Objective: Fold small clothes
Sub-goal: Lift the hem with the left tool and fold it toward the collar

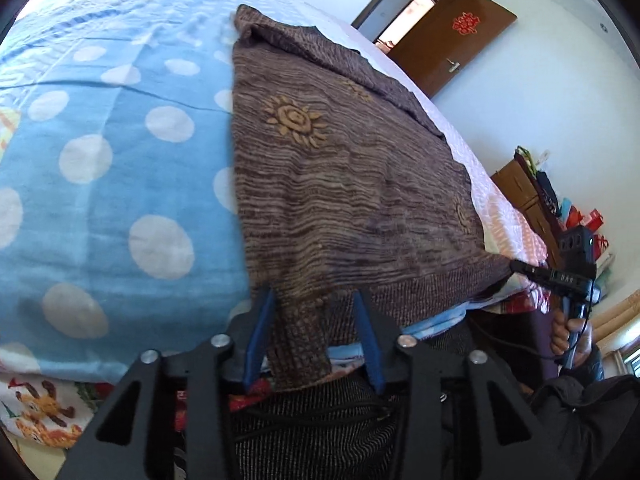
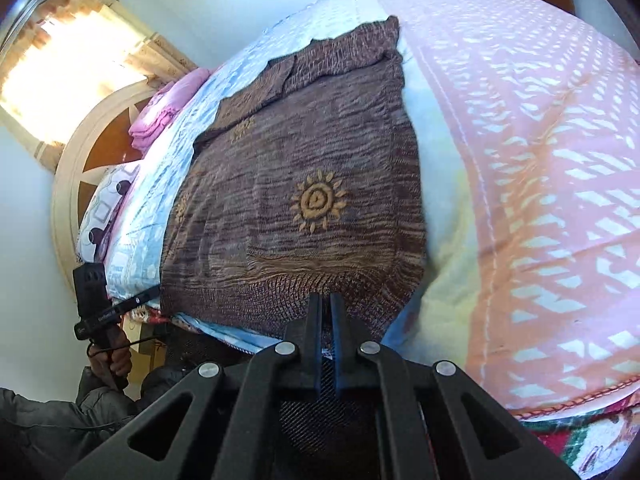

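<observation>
Bed [image 1: 100,200], sweater [image 1: 340,184] hem between hand-held gripper [image 1: 316,300] fingers

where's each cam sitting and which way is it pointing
Left wrist: rides the left gripper at the bed's near edge, facing across the brown sweater toward the door; its open jaws straddle the hem, and the right gripper with its hand shows.
Right wrist: rides the right gripper, shut at the sweater's hem, facing the headboard; the left gripper shows.
Shared: sweater, bed, each other's gripper.
</observation>
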`<state>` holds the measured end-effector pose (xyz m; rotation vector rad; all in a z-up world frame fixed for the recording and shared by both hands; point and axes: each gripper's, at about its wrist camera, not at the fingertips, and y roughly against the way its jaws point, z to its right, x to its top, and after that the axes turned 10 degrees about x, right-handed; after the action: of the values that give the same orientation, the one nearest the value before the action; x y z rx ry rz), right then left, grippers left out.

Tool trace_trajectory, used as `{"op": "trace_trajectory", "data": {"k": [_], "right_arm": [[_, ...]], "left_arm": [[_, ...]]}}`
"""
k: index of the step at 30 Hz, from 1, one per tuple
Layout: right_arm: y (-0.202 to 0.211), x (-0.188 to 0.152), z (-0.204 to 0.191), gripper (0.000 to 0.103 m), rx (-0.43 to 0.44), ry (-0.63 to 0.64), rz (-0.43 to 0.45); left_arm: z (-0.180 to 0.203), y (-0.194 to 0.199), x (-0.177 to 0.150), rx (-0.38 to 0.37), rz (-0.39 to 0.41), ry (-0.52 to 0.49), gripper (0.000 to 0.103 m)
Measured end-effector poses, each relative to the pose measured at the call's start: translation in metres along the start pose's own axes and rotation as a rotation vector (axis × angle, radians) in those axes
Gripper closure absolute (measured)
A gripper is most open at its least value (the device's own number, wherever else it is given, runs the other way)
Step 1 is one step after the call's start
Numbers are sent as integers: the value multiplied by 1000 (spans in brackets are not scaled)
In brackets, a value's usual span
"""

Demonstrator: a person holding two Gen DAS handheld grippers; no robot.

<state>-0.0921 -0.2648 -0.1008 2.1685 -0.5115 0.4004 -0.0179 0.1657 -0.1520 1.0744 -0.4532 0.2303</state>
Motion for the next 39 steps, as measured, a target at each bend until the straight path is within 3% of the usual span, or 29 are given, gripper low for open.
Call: {"op": "trace_trajectory", "data": {"k": [5, 8, 10, 12, 17, 20, 22, 24, 26, 30, 33, 39], "right_arm": [[2, -1, 5, 100, -30, -13, 16], [2, -1, 8, 100, -36, -20, 14], [0, -1, 10, 100, -35, -22, 13], [-1, -1, 11, 100, -35, -25, 12], [6, -1, 17, 100, -39, -38, 36], [6, -2, 21, 100, -40, -52, 38], [3, -4, 22, 100, -35, -57, 29], [0, -5, 21, 99, -31, -51, 11], [-2, -5, 18, 99, -34, -40, 1], [2, -2, 12, 100, 14, -55, 10], [11, 8, 3, 100, 59, -47, 26], [15, 62, -9, 100, 123, -25, 84]], "left_arm": [[-3, -7, -5, -20, -15, 23, 59], [-4, 4, -2, 9, -37, -21, 59], [-7, 15, 0, 65, -8, -44, 46], [-11, 18, 0, 30, 1, -17, 35], [-1, 4, -5, 70, -17, -43, 34], [-3, -2, -7, 55, -22, -1, 33], [-4, -10, -10, 28, -53, 26, 43], [-4, -24, -14, 23, -118, 37, 90], [-3, -33, -17, 15, -143, 63, 92], [8, -21, -13, 23, -108, 31, 95], [18, -6, -3, -36, -65, 25, 96], [24, 11, 55, -112, -18, 42, 96]]}}
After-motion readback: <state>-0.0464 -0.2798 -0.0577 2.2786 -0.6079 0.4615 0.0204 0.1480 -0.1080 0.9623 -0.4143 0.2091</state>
